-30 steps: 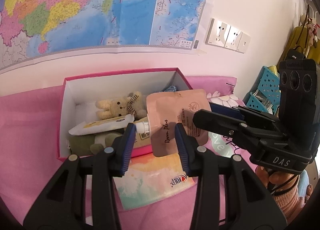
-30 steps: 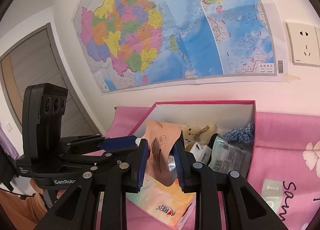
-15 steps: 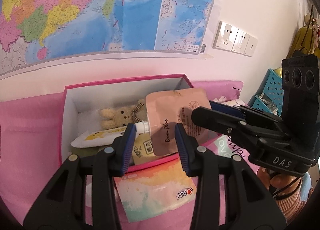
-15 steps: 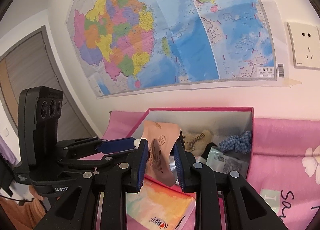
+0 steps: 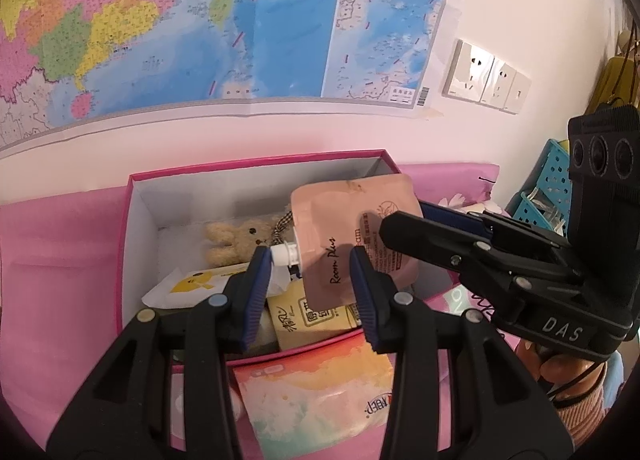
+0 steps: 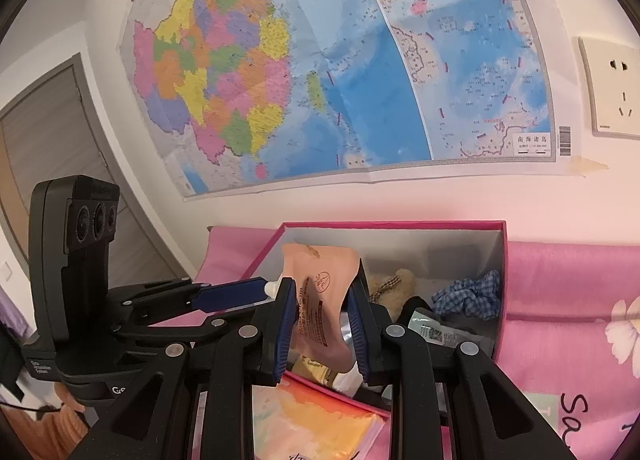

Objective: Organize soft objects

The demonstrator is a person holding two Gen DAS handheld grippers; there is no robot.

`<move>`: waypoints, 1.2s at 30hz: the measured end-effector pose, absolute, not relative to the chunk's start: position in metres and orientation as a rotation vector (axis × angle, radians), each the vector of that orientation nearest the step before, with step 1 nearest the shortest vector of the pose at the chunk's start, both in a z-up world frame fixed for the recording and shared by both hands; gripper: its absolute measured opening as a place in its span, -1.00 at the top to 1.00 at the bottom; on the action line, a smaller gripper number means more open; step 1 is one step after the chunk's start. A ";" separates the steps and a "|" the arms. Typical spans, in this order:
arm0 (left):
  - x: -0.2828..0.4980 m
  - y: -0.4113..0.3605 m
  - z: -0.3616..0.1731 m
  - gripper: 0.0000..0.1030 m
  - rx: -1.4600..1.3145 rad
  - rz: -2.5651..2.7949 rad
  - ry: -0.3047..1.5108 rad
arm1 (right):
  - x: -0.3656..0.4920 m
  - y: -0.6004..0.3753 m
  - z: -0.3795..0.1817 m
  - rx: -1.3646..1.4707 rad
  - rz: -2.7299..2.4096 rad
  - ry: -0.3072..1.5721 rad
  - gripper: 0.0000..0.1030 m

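Over the pink box (image 5: 132,220) under the wall map (image 6: 320,60), right gripper (image 6: 320,320) pinched the peach pouch (image 5: 352,228) while the left gripper (image 5: 308,284) hung narrowly open, empty.

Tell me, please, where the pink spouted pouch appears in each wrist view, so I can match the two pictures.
Left wrist view: the pink pouch is centre, above the pink box, spout to the left, clamped from the right by the right gripper.
Right wrist view: the pink pouch is lower centre, between that gripper's fingers.
Shared landmark: the plush bunny in the box.
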State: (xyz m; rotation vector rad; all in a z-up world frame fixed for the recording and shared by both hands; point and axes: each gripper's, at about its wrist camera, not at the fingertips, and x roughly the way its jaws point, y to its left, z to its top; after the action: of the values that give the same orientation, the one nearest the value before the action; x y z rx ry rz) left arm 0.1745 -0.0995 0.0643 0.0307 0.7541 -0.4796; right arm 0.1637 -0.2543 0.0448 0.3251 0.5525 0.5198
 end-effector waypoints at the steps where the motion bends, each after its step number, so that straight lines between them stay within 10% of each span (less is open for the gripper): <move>1: 0.175 -0.100 0.064 0.18 0.033 -0.478 0.758 | 0.165 -0.254 0.044 0.328 0.519 0.556 0.50; 27: 0.214 -0.101 0.047 0.18 0.001 -0.436 0.848 | 0.213 -0.257 0.024 0.365 0.460 0.644 0.48; 36: 0.154 -0.067 0.063 -0.45 0.014 -0.442 0.652 | 0.171 -0.254 0.025 0.291 0.471 0.614 0.03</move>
State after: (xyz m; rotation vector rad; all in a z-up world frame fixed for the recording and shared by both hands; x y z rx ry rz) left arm 0.1539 -0.0666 0.0635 0.0141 0.6524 -0.4423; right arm 0.1709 -0.2539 0.0246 0.2909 0.6144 0.4711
